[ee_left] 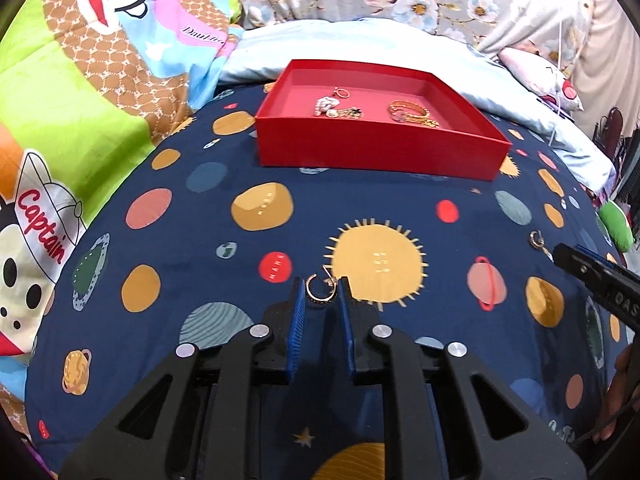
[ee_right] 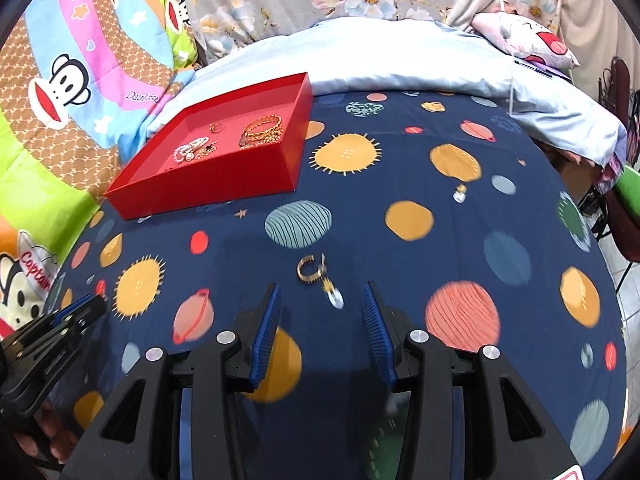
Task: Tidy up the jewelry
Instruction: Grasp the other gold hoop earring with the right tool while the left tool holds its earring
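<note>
Landmark: red box (ee_left: 376, 148), open-topped, resting on the navy planet-print sheet (ee_left: 200, 240).

Inside the red box: a pearl cluster (ee_left: 326, 106) toward its left half, a small gold ring (ee_left: 341, 92) just behind the cluster, a dark-and-gold piece (ee_left: 351, 113) just right of the cluster, and a coil of gold chain bracelets (ee_left: 412, 112) in the right half. The right wrist view shows the same contents: pearls (ee_right: 190, 152), ring (ee_right: 217, 127), chains (ee_right: 262, 130).

Left gripper (ee_left: 322, 296): on the near side of the red box, well apart from it, down at the sheet. Its blue-padded fingers (ee_left: 298, 304) stand narrowly apart with a gold hoop earring (ee_left: 319, 290) between the tips. The hoop sits close to both pads; actual contact cannot be confirmed. A yellow sun print (ee_left: 378, 266) lies just right of the hoop.

Right gripper (ee_right: 320, 304): fingers (ee_right: 267, 316) spread wide, nothing between them. Just ahead of the tips, on the sheet, lies a second gold hoop earring (ee_right: 307, 270) with a pale dangling drop (ee_right: 335, 298). This earring is near and to the right of the red box's front corner, well apart from it. In the left wrist view the same earring (ee_left: 537, 240) appears beside the right gripper's tip (ee_left: 568, 256).

A small pale charm (ee_right: 460, 194) lies on the sheet farther right of the red box.
</note>
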The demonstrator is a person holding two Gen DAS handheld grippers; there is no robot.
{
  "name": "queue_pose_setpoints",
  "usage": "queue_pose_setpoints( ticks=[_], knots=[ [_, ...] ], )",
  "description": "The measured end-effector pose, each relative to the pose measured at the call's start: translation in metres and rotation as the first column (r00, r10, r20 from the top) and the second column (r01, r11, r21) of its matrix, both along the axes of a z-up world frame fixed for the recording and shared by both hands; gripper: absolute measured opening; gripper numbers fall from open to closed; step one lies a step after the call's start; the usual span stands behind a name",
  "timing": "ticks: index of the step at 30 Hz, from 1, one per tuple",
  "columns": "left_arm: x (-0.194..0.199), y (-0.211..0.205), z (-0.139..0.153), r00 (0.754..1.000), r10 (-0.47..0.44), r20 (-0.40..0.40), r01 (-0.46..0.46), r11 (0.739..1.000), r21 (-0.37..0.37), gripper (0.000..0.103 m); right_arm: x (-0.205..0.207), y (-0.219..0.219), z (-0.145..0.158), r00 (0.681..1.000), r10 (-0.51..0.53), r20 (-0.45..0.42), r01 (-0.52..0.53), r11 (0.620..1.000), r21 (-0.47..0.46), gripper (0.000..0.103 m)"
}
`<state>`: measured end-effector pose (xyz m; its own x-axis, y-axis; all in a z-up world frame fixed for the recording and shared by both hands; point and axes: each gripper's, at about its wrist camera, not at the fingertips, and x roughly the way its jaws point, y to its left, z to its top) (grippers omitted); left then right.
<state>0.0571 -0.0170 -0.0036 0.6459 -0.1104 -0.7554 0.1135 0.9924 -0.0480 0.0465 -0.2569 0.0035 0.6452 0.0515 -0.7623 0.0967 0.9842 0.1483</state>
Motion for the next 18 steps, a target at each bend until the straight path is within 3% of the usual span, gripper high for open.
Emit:
queue_pose_setpoints(
  ticks=[11,16,18],
  knots=[
    [0.005,0.001,-0.009,1.0,-0.003,-0.022,0.002,1.0,-0.013,0.016,0.019,0.008,-0.01,0.999,-0.023,-0.031,0.022,0.999,-0.043,0.038],
    [0.005,0.0,-0.009,1.0,-0.008,-0.023,0.008,1.0,-0.018,0.016,0.02,0.009,-0.011,0.999,-0.038,-0.036,0.036,0.998,-0.06,0.019],
    [0.005,0.001,-0.009,1.0,-0.009,-0.024,0.009,1.0,-0.017,0.016,0.02,0.009,-0.011,0.999,-0.037,-0.036,0.035,0.997,-0.063,0.018]
  ],
)
